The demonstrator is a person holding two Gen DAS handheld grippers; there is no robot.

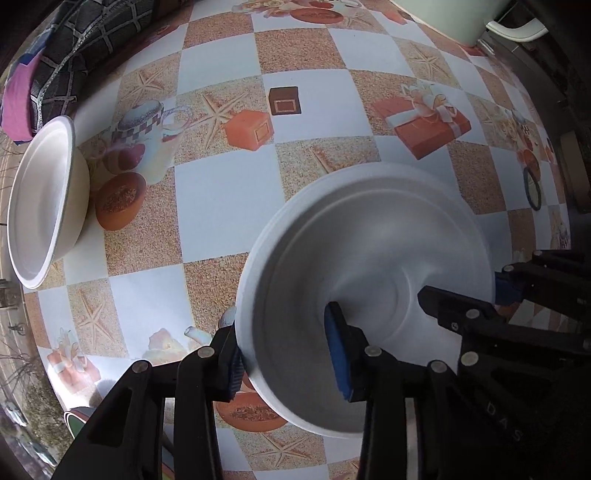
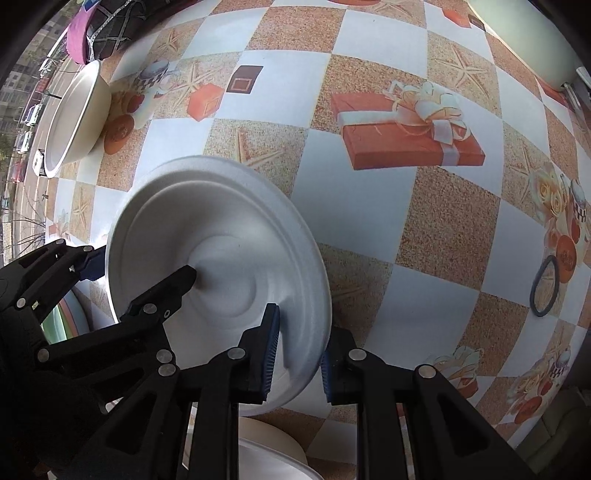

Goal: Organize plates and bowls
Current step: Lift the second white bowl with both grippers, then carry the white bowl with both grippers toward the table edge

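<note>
I have both grippers on 1 white plate held tilted above the checked tablecloth; my left gripper pinches its near rim; my right gripper clamps the opposite rim; a white bowl sits far left

White plate; orange-white checked tablecloth; cream bowl.

The plate blurs along its rim. A pale dish at 6 o'clock is cut by the edge and hidden behind the right hand-held gripper. A green vessel at 1 o'clock is cropped.
</note>
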